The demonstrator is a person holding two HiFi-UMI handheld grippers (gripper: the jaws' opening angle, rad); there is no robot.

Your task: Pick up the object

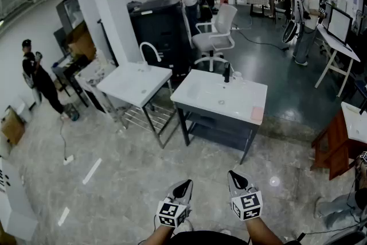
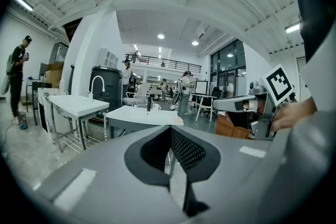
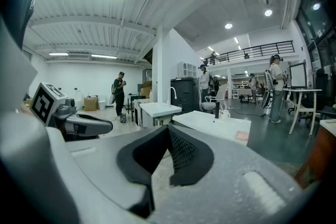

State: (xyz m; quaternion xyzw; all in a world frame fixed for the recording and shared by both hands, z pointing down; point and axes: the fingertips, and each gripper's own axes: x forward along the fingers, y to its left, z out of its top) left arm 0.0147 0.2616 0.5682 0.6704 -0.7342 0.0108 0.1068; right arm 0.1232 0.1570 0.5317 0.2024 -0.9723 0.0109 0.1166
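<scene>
Left gripper [image 1: 184, 185] and right gripper [image 1: 234, 175] both closed, empty, well short of the counter [image 1: 213, 94]; approach first, then open fingers.

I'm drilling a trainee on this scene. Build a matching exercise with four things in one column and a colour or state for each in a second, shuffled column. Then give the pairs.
Things:
1. tall cabinet
2. office chair
3. pad on the nearer sink top
4. right gripper

Colour or state:
a. pink
b. shut, holding nothing
c. white
d. black

Pairs: 1-d, 2-c, 3-a, 4-b
</scene>
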